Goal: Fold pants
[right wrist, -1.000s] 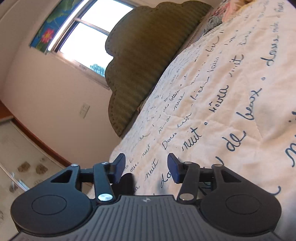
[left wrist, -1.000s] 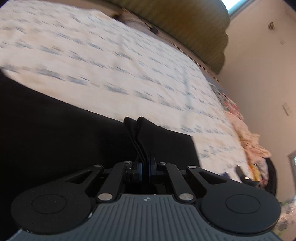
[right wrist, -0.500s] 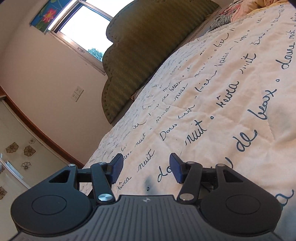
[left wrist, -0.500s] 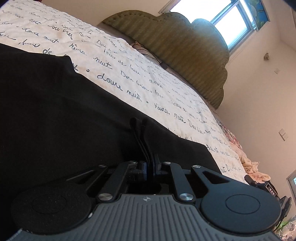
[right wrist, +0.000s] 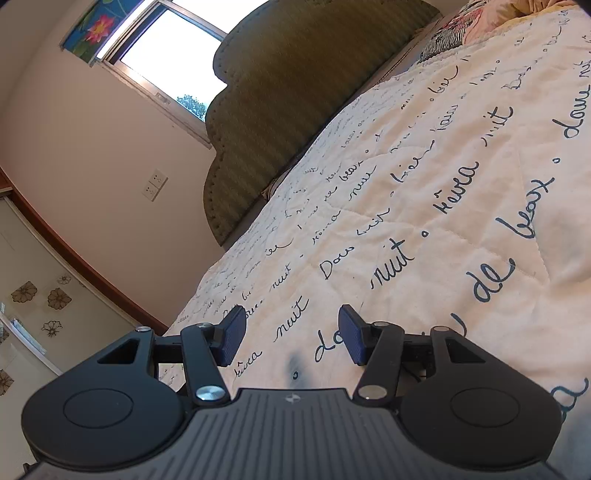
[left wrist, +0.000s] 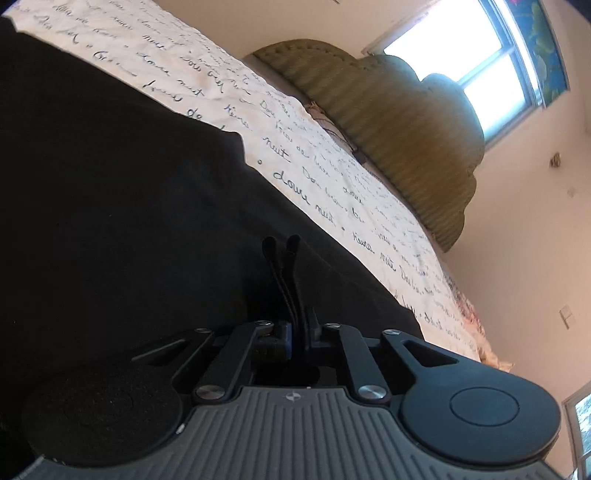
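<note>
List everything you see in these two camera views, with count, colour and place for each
pants: one, black, spread on the bedspread, an edge between the left gripper's jaws
bedspread: one, cream with dark handwriting, covers the bed
headboard: one, olive green, at the bed's far end
window: one, bright, behind the headboard
wall switch: one, white, on the wall beside the headboard
patterned cloth: colourful, at the bed's far corner
left gripper: black, nearly closed on the pants edge
right gripper: black with blue pads, open, empty, above the bedspread
</note>
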The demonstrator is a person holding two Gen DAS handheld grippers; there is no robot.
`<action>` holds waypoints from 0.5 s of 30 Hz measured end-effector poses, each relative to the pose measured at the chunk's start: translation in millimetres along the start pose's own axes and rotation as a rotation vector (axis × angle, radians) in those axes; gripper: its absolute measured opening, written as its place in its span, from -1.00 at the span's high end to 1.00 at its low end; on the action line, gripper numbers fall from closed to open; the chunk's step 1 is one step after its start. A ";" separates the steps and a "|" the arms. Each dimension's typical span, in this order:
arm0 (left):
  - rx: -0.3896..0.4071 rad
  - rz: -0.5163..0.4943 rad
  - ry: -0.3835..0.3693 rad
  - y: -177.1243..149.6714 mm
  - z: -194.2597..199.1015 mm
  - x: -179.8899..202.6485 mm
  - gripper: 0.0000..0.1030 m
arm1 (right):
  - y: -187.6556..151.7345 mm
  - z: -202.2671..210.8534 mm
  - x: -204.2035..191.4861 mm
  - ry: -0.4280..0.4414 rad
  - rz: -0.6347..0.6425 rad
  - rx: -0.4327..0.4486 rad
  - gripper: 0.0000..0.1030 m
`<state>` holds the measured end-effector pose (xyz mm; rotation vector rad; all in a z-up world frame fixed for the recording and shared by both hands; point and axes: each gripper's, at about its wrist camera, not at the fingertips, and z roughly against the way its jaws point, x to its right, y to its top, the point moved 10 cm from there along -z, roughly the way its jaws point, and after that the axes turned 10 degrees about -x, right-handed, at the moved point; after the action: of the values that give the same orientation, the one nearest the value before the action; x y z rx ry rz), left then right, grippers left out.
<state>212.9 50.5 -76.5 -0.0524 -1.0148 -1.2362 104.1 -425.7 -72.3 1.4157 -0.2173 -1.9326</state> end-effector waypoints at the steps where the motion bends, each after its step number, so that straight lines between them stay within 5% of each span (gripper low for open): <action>1: 0.005 -0.006 0.007 0.7 -1.5 1.0 0.70 | 0.0 0.1 0.3 -0.002 0.000 0.000 -0.06; 8: 0.014 -0.017 0.008 -6.0 2.9 -3.6 0.71 | -3.2 0.2 -7.2 -0.098 0.053 -0.011 -0.07; 10: 0.014 -0.014 0.005 -5.6 2.0 -3.3 0.71 | -14.0 3.9 -31.3 -0.205 0.207 -0.020 -0.11; 15: 0.014 -0.009 0.003 -3.7 -1.5 -2.8 0.71 | -102.4 8.2 -125.0 -0.272 0.833 -0.124 -0.13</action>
<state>210.9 50.4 -81.0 -0.0354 -1.0219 -1.2373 68.4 -274.5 -27.2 0.7779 -0.6816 -1.3859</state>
